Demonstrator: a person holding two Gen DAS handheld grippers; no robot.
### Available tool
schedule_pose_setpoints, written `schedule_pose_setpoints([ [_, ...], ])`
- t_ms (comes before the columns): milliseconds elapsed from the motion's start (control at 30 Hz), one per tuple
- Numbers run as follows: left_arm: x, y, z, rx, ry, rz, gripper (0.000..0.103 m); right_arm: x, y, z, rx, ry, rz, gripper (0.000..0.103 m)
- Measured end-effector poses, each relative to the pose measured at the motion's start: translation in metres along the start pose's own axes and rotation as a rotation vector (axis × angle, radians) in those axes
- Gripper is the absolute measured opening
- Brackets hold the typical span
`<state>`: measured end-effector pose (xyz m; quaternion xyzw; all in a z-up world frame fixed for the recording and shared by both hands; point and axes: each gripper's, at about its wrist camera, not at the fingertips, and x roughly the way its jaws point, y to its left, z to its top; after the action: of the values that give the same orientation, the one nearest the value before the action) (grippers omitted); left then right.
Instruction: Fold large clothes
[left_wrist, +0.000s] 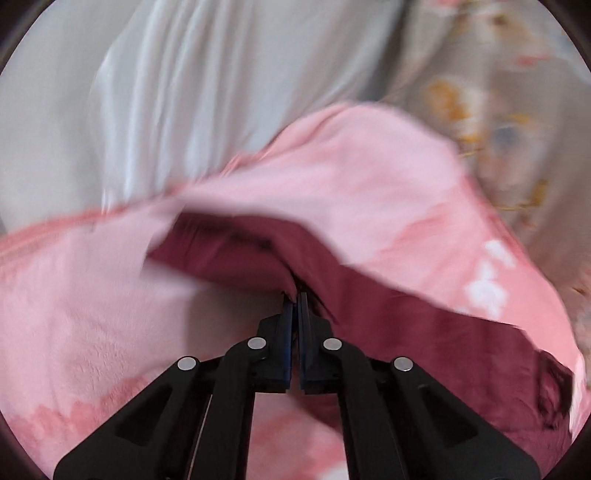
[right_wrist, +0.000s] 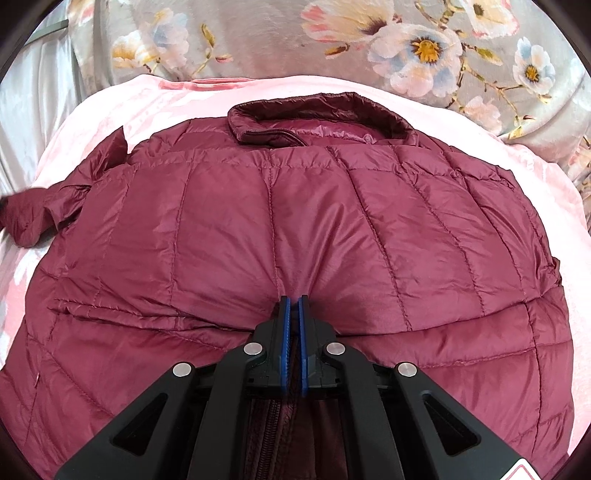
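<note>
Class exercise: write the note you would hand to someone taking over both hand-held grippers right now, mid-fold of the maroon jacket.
Left hand-held gripper: shut on a maroon edge of the puffer jacket; its view is blurred, so which part is unclear.
Right hand-held gripper: shut on a pinch of jacket fabric near the middle.
Jacket lies spread on the pink blanket, collar at the far end, a sleeve bunched at the left.
Done: jacket laid out. Left: fold sleeves in, then fold the body.
</note>
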<state>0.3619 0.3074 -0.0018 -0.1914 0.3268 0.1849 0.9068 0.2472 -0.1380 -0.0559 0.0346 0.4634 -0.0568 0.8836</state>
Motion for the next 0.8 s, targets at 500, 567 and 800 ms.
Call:
schedule_pose_setpoints([
  [500,-0.161,-0.245,-0.133,0.479,0.047,-0.55,0.003,-0.08,-0.048,-0.033,0.113,-0.104,0.041,0.01],
  [567,-0.156,-0.264,-0.169,0.521,0.121,-0.583,0.004,-0.085,-0.061,-0.04,0.13,-0.105,0.024,0.013],
  [800,-0.143,-0.241,-0.202,0.437,0.22,-0.632,0.037,-0.087,-0.089,-0.047,0.18,-0.111,0.027,0.04],
])
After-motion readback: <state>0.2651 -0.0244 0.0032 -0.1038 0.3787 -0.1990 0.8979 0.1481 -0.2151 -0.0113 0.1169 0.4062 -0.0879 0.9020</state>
